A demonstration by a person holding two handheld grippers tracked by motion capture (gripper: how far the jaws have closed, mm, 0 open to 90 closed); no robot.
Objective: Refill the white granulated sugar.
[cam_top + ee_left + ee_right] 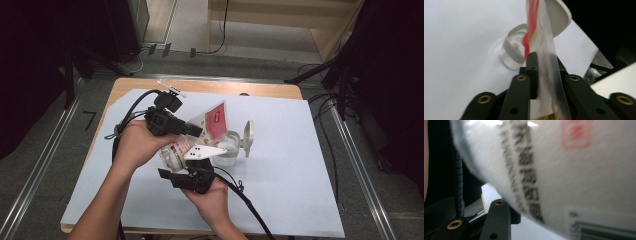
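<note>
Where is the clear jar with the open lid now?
In the high view, the clear jar stands on the white sheet right of centre, just below the red-and-white bag.

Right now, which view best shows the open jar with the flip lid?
The high view: the clear jar sits whole on the white sheet, lid up, beside the red-printed bag. The left gripper view shows its rim partly behind the bag; the right gripper view gives the bag's printed surface up close.

Wooden table [260, 90] under a white sheet [290, 185], clear strip-like object [171, 88] lying at the table's far edge, grey floor [45, 150] with metal rails [360, 175], black cables [325, 107], pale wooden furniture [320, 20] beyond
</note>
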